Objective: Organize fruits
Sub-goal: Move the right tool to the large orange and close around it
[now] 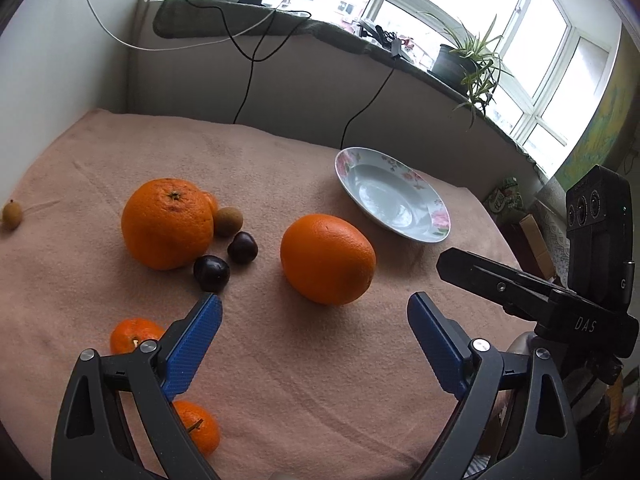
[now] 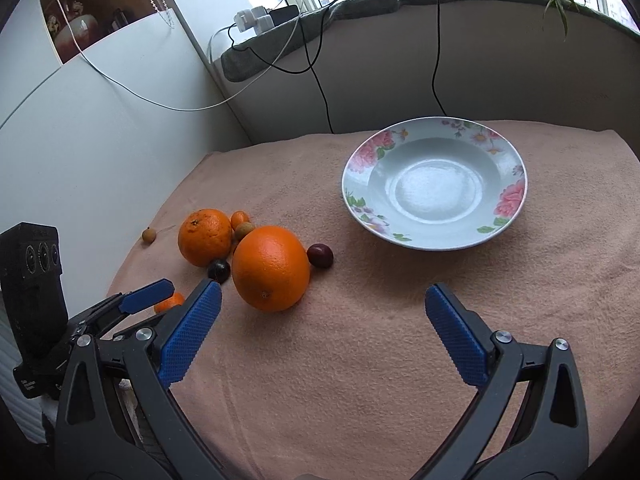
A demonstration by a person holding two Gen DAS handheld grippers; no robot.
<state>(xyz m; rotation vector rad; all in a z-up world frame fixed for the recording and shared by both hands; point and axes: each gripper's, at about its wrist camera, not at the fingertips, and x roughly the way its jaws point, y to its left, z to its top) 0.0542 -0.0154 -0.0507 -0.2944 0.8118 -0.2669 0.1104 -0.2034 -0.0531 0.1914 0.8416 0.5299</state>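
1. My left tool (image 1: pixel 314 314) is wide open with nothing between its blue, knobbly-textured pads (image 1: pixel 192 352). It hangs low over the surface (image 1: pixel 300 380), which is covered in a fuzzy pinkish-tan towel.
2. My right tool (image 2: pixel 322 306) is spread just as wide and empty, with the same dimpled blue pads (image 2: pixel 188 344) on black plastic arms.
3. The smooth round orange (image 1: pixel 328 259) sits on the towel just past my left tool's tips. Its peel is finely pitted.
4. Further left is a lumpier, flatter orange (image 1: pixel 167 223) with a rough stem dimple on top.
5. Two glossy dark cherries (image 1: pixel 212 273) lie near each other just beside that lumpy orange. The near one is close to my left pad tip.
6. A small dull brown longan (image 1: pixel 228 221) sits behind the cherries, touching the lumpy orange. Another longan (image 1: pixel 12 215) is well apart at the far left edge.
7. Two little mandarins (image 1: pixel 134 334) are down by my left tool, partly hidden behind its arm.
8. The plate (image 2: pixel 514 196) is glazed ceramic and shallow, with a pale centre and pink flowers round the rim. It's empty, well apart from the fruit, on the right side of the towel.
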